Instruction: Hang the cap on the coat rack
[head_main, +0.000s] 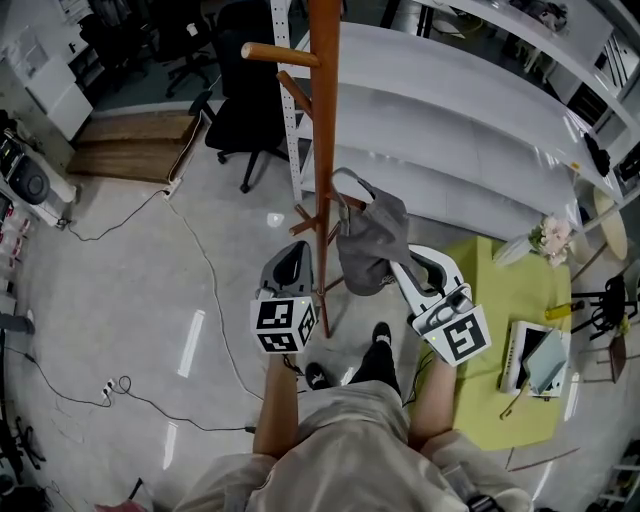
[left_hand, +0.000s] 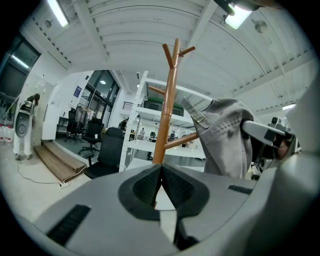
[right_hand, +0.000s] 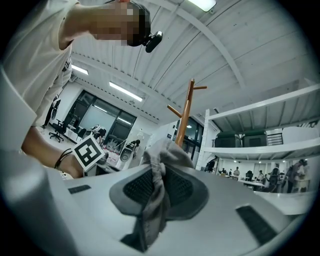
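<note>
The head view looks steeply down from high up, close beside the coat rack (head_main: 323, 150), with the floor (head_main: 120, 300) spread far below it. The left gripper view rides on the left gripper (head_main: 292, 268), just on the person's side of the coat rack, and faces it about level at close range. The right gripper view rides on the right gripper (head_main: 400, 262), just right of the coat rack, tilted slightly upward toward the ceiling. All three views share the coat rack and the cap (head_main: 372, 240) beside it.
</note>
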